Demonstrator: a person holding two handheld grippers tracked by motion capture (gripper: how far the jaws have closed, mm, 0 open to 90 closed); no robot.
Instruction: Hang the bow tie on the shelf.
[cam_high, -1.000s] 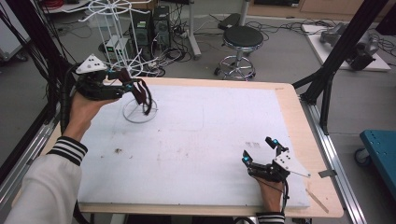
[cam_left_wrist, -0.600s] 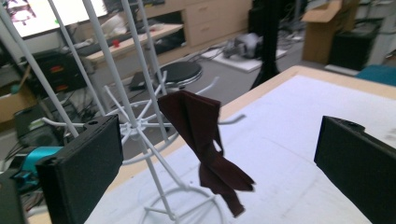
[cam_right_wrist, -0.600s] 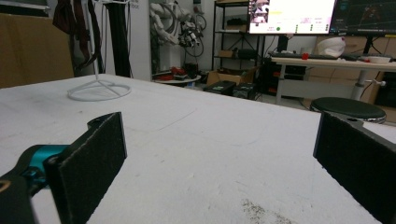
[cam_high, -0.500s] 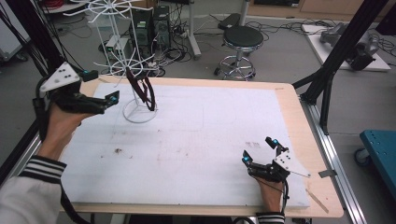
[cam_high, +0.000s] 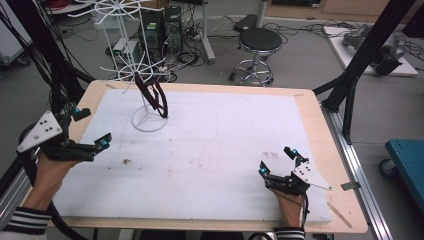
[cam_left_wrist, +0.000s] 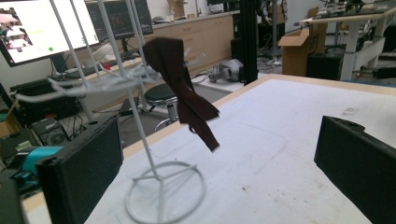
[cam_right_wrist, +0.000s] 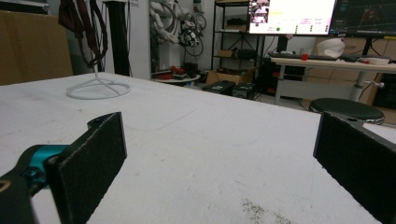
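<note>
A dark brown cloth (cam_high: 157, 100) hangs from an arm of the white wire rack (cam_high: 149, 120) at the back left of the table. In the left gripper view the cloth (cam_left_wrist: 182, 88) dangles above the rack's ring base (cam_left_wrist: 163, 196), apart from the jaws. My left gripper (cam_high: 94, 126) is at the table's left edge, well left of the rack. Its jaws have just opened and stand open (cam_left_wrist: 219, 177) with nothing between them. My right gripper (cam_high: 276, 161) rests near the front right, open and empty (cam_right_wrist: 219, 154). Far off in its view stand the rack (cam_right_wrist: 98, 88) and the cloth (cam_right_wrist: 81, 23).
A white mat (cam_high: 225, 150) covers most of the wooden table. Behind the table are a black stool (cam_high: 260, 40), computer cases and cables on the floor. A black frame post (cam_high: 350, 90) stands at the right rear corner and a blue cart (cam_high: 407, 160) at the far right.
My left gripper let go of the cloth at the rack and drew back left and toward the front, sinking. The cloth now hangs free. The right gripper stayed still.
</note>
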